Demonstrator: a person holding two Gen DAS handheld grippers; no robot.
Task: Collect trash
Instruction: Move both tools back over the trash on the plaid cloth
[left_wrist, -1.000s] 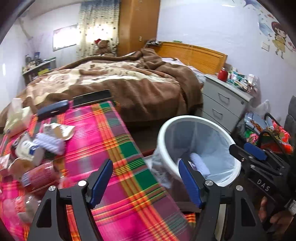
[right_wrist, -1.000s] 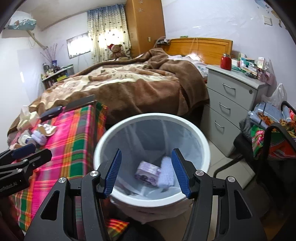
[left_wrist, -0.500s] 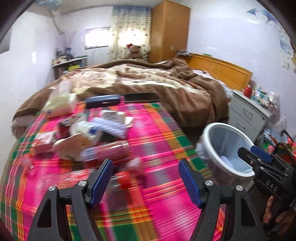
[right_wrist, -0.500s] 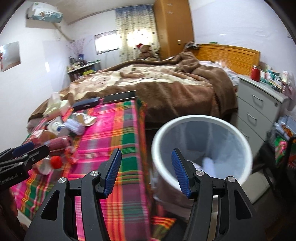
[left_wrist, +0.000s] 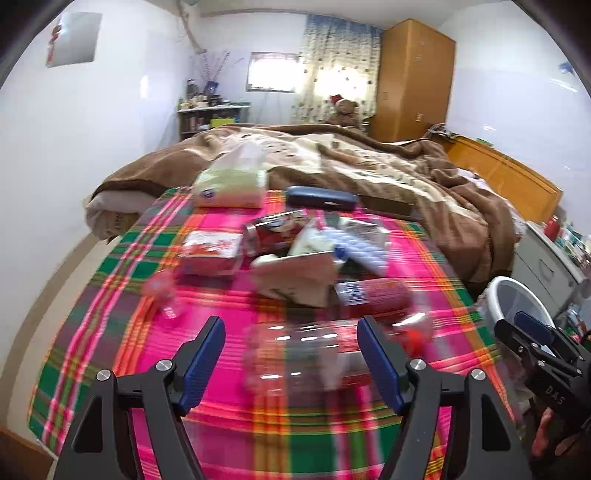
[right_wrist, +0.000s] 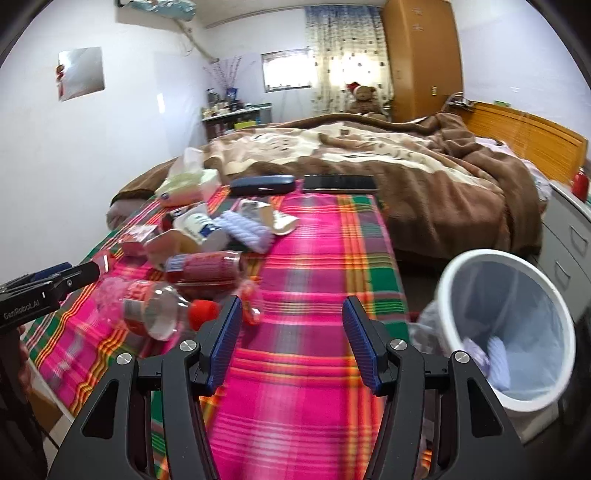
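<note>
Trash covers the near half of a pink-and-green plaid tablecloth (right_wrist: 317, 258) in a bedroom: a clear plastic bottle (right_wrist: 151, 310) with a red label and red cap (right_wrist: 201, 308) lies on its side, just ahead of and left of the right gripper (right_wrist: 291, 339), whose blue-padded jaws stand apart on nothing. The bottle's long axis runs across the view, cap end pointing right toward that gripper's left finger. In the left wrist view the same bottle (left_wrist: 299, 354) appears blurred, lying crosswise between the spread, empty jaws of the left gripper (left_wrist: 291, 362), cap to the right. Beyond it lies a second red-labelled bottle (right_wrist: 201, 271), also on its side and roughly parallel, then a heap of wrappers, a torn brown paper package (left_wrist: 295, 277) and a white ribbed roll (right_wrist: 245, 230). A white bin (right_wrist: 506, 332) with a clear liner stands on the floor to the right of the right gripper, holding pale crumpled items. A tissue pack (right_wrist: 184, 184) and a dark blue case (right_wrist: 262, 184) sit at the far edge.
</note>
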